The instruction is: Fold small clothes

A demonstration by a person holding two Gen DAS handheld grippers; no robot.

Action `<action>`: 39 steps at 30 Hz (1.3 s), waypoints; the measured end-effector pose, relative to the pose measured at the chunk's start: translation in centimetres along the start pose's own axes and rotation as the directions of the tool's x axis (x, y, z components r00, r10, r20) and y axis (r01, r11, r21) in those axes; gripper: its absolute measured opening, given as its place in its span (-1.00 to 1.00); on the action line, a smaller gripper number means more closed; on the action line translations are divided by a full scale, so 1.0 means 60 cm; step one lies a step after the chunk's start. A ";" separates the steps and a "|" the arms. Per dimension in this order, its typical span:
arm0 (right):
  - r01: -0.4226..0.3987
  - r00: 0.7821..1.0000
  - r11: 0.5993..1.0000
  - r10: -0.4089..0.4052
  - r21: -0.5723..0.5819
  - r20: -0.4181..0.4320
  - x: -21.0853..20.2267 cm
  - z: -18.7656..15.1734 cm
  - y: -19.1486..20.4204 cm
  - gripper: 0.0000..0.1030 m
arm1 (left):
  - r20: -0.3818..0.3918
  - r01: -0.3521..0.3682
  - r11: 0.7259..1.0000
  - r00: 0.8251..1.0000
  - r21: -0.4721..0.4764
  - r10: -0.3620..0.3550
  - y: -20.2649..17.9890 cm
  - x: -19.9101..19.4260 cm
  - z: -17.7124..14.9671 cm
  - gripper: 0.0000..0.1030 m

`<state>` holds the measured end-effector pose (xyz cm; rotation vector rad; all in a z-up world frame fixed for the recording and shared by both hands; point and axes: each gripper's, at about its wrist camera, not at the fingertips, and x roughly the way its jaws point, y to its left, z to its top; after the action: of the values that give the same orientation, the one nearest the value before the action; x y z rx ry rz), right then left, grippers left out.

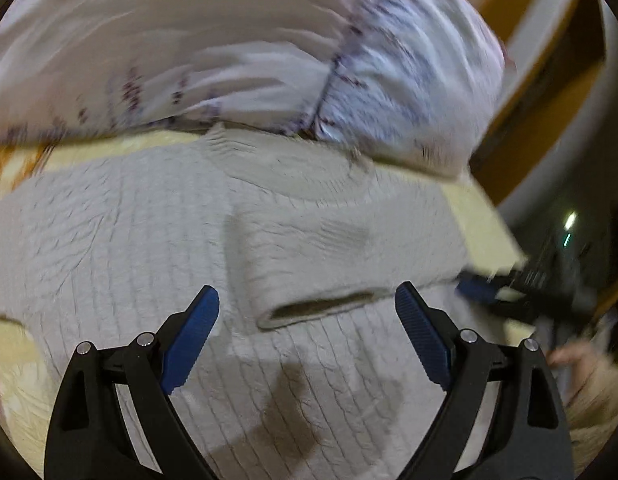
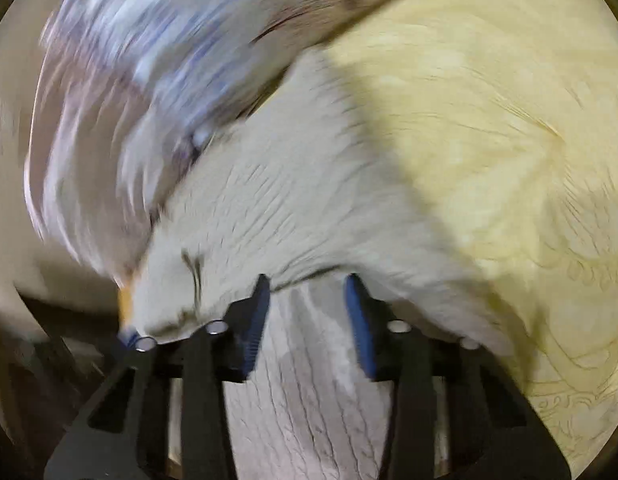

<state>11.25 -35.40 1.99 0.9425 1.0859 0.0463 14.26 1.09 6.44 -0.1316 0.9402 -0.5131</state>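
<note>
A pale grey ribbed knit garment (image 1: pixel 149 248) lies spread on a yellow bed cover (image 1: pixel 109 152). One sleeve (image 1: pixel 349 248) is folded across its body, cuff opening toward me. My left gripper (image 1: pixel 307 312) is open, its blue pads on either side of the cuff, just above the cloth. My right gripper (image 1: pixel 481 292) shows at the garment's right edge. In the right wrist view the right gripper (image 2: pixel 307 292) has its fingers partly apart with the grey knit (image 2: pixel 309 200) lying between and under them; the view is motion-blurred.
A white pillow or quilt with purple print (image 1: pixel 229 48) lies behind the garment, also in the right wrist view (image 2: pixel 149 60). The yellow cover (image 2: pixel 489 140) stretches to the right. The bed edge and a dark floor area (image 1: pixel 549 160) are at right.
</note>
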 end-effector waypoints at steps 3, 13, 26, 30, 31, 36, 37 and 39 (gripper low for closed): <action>-0.038 0.999 0.994 0.035 0.099 0.027 0.003 0.007 -0.017 -0.35 | -0.014 -0.129 0.986 0.991 0.110 0.131 -0.025 0.021 -0.005 0.76; -0.174 0.985 0.902 0.167 0.394 0.052 0.005 0.013 -0.052 -0.42 | 0.031 -0.263 0.925 0.964 0.273 0.265 -0.049 0.045 0.011 0.52; -0.077 0.995 0.945 0.051 0.317 0.091 -0.004 0.027 -0.022 -0.25 | 0.051 -0.310 0.849 0.946 0.428 0.319 -0.061 0.057 0.002 0.46; -0.058 0.991 0.949 0.018 0.309 0.130 -0.007 0.028 -0.034 -0.73 | 0.083 -0.352 0.841 0.933 0.412 0.350 -0.061 0.065 0.024 0.26; -0.064 0.989 0.948 0.017 0.311 0.149 -0.012 0.028 -0.039 -0.77 | 0.086 -0.357 0.850 0.932 0.387 0.352 -0.056 0.066 0.032 0.17; -0.076 0.970 0.940 -0.007 0.332 0.242 -0.045 0.029 -0.061 -0.80 | 0.090 -0.394 0.900 0.919 0.187 0.383 -0.012 0.052 0.059 0.08; -0.068 0.968 0.940 -0.019 0.334 0.249 -0.048 0.030 -0.064 -0.80 | 0.082 -0.407 0.902 0.913 0.144 0.399 0.001 0.049 0.058 0.08; -0.061 0.969 0.942 -0.024 0.330 0.248 -0.048 0.030 -0.069 -0.80 | 0.055 -0.423 0.905 0.906 0.049 0.420 0.032 0.044 0.052 0.08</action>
<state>9.53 -40.48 1.57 1.2297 0.8641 -0.2445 18.70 1.20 5.71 0.1159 0.8785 -0.1346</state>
